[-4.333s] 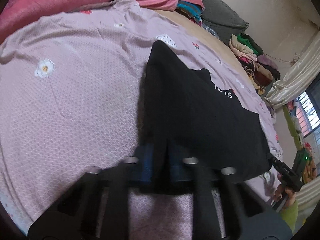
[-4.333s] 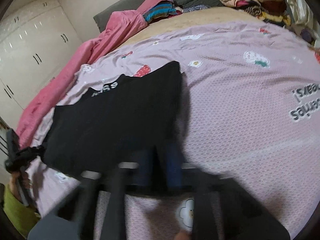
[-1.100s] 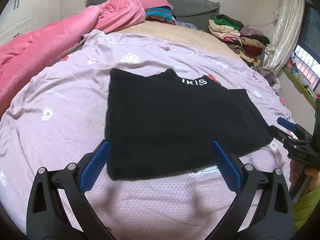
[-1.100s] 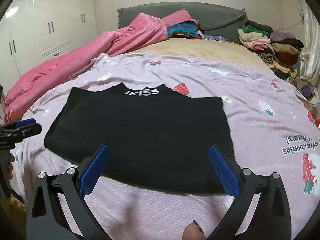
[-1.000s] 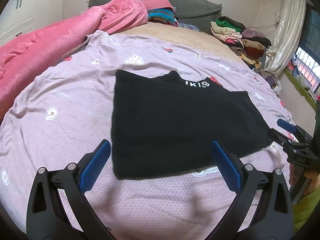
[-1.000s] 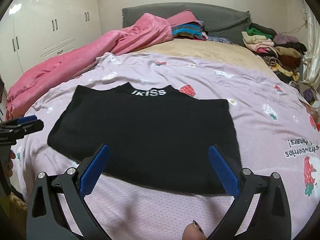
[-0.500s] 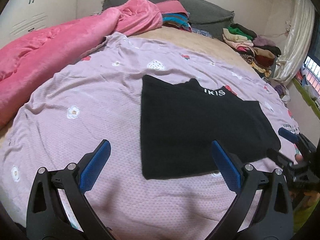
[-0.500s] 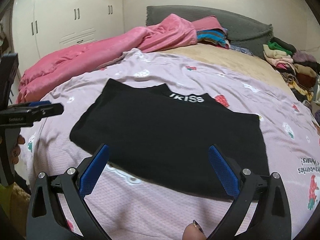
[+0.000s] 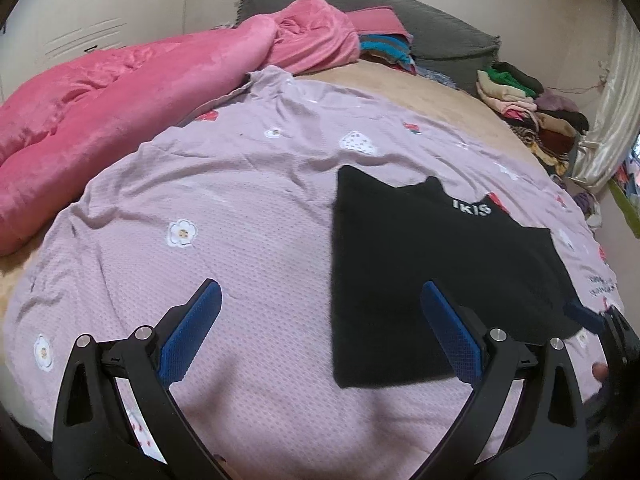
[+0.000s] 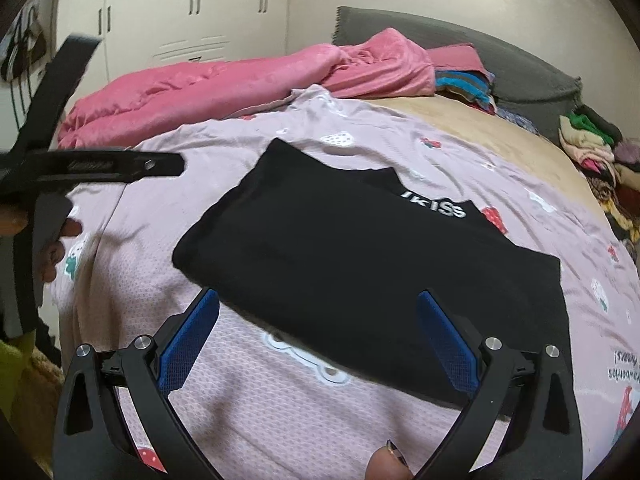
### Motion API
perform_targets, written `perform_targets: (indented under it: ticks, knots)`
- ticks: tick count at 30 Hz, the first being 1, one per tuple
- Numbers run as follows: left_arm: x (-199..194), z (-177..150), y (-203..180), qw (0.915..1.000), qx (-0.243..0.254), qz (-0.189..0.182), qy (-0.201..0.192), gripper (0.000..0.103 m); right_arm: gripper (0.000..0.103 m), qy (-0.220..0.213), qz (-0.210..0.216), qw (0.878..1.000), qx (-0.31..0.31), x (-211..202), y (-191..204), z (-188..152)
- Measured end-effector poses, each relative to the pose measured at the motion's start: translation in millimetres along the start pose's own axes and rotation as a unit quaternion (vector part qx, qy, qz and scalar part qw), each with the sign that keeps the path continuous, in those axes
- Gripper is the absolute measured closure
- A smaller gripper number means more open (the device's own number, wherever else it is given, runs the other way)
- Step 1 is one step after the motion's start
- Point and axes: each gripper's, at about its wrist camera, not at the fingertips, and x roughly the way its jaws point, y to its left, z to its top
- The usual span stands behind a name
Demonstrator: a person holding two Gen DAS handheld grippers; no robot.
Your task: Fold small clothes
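A black top point(image 9: 432, 264) with white lettering at its collar lies flat on the lilac printed sheet point(image 9: 240, 208); it also shows in the right wrist view point(image 10: 360, 256). My left gripper point(image 9: 320, 332) is open and empty, above the sheet off the garment's near left corner. My right gripper point(image 10: 318, 340) is open and empty, above the garment's near edge. The right gripper's tip point(image 9: 588, 316) shows at the far right of the left wrist view. The left gripper point(image 10: 96, 168) shows at the left of the right wrist view.
A pink quilt point(image 9: 120, 84) lies bunched along the left and far side of the bed. A grey headboard point(image 9: 400, 20) stands at the back. Piles of folded clothes point(image 9: 528, 108) sit at the far right. White wardrobes point(image 10: 168, 28) line the left wall.
Both grippers let go of the black top and opened, then drew back. Over the last second both views swung left, so the garment sits further right in each.
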Motion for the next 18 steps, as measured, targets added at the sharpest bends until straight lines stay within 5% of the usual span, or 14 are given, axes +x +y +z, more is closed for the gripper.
perform_targets:
  ticks: [18]
  knots:
    - [36.8, 21.1, 11.0, 0.9992, -0.001, 0.039, 0.011, 0.01, 0.004, 0.023, -0.012, 0.996, -0.084, 49.8, 46.8, 0.5]
